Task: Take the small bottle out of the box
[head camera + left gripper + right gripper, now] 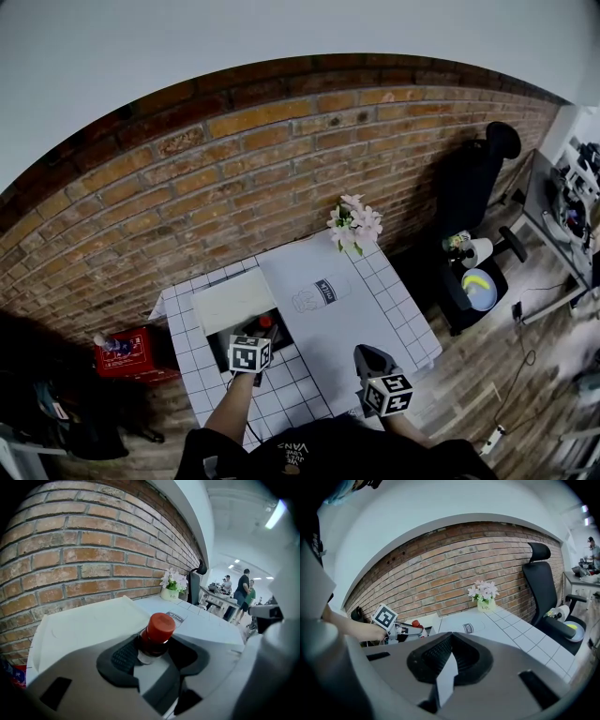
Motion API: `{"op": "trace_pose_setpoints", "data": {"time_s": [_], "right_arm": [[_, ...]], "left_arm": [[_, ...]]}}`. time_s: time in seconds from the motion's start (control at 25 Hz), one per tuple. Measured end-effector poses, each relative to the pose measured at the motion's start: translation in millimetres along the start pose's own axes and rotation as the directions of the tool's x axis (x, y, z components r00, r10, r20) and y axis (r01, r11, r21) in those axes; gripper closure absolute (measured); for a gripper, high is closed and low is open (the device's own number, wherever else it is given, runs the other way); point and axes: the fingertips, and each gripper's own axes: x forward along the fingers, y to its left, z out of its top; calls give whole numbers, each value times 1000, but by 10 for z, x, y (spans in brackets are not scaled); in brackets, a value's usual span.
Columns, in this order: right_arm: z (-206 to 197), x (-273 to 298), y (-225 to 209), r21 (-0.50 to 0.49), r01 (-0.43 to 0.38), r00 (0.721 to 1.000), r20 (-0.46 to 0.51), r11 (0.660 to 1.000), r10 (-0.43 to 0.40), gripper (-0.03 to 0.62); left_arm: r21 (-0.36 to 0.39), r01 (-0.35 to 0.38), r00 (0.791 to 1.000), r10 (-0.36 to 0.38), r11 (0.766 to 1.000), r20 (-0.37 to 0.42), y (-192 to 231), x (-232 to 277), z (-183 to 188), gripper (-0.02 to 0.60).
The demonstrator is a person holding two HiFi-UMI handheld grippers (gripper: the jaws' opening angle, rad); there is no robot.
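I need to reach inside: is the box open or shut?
Open: the box has its lid flipped back, and its dark inside shows in the head view.

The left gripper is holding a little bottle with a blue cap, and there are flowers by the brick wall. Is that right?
Not quite: the cap is red, not blue, as the left gripper view shows. The rest is right: the left gripper is closed on the small bottle, and the flowers stand by the brick wall.
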Motion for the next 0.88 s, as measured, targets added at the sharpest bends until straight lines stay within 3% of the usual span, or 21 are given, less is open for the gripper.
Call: {"op": "trace_pose_setpoints", "data": {"time_s": [0.88], "right_arm": [[-280, 2, 765, -1, 14, 999, 44, 1000, -14, 595]], "left_arm": [[61, 46, 990, -54, 997, 132, 213, -925, -54, 376]]}}
